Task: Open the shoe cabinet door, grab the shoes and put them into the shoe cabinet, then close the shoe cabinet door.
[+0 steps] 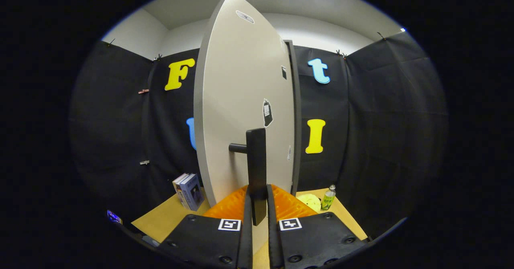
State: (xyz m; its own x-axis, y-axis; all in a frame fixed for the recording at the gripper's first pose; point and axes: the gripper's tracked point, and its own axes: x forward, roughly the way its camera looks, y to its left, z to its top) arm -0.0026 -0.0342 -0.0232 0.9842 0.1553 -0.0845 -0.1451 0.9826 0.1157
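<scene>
The shoe cabinet's light grey door [241, 100] stands swung out towards me, with the cabinet's edge [296, 120] just behind it on the right. A dark upright bar handle [256, 160] sticks out from the door on a short post. My gripper [257, 208] is shut on the lower part of this handle, one finger pressing on each side. Small stickers mark the door's face. The cabinet's inside is hidden behind the door.
A wooden tabletop [168, 217] carries the cabinet. Two books [188, 190] stand left of the door. To the right of the fingers sit a yellow round object [309, 200] and a green-labelled bottle [328, 198]. Black cloth walls surround the booth.
</scene>
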